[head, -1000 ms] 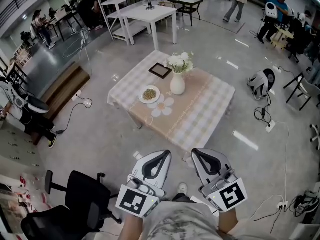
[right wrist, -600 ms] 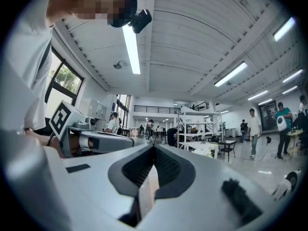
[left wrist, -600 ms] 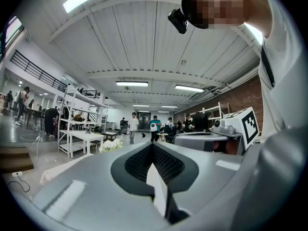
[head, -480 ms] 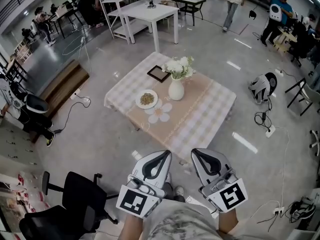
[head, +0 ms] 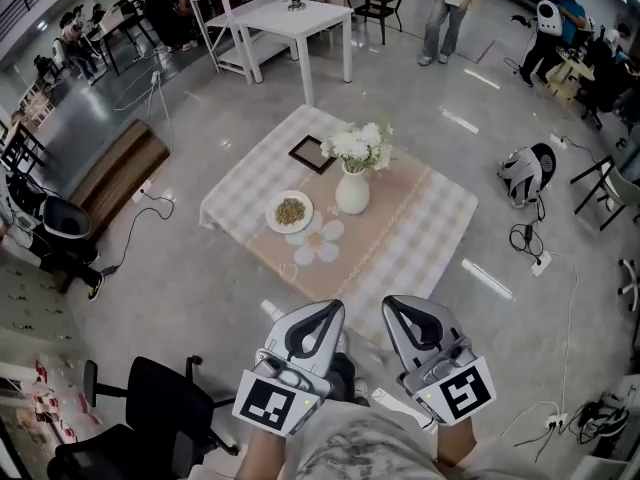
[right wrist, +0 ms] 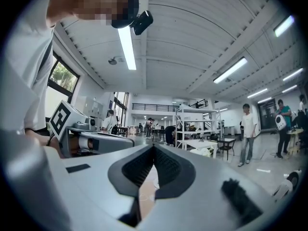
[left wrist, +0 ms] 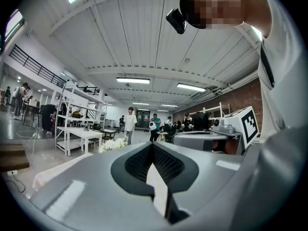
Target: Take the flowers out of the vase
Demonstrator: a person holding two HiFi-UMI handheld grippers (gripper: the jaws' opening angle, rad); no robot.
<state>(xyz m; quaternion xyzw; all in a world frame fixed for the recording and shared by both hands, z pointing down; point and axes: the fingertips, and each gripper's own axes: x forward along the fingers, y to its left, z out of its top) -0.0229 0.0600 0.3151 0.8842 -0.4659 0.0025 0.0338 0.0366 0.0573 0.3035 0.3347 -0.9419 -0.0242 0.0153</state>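
Left gripper (head: 320, 313): jaws together, nothing between them. Right gripper (head: 400, 310): likewise together and empty. Both are held level, side by side, close to the person's body and well apart from the tabletop (head: 430, 230).

White flowers (head: 358, 146) stand in the white vase (head: 352, 193), upright on the beige runner (head: 385, 240). Plate (head: 290, 211) near the vase, flower-shaped mat (head: 320, 245) beside the plate, dark frame (head: 311, 154) at the tabletop's far edge.
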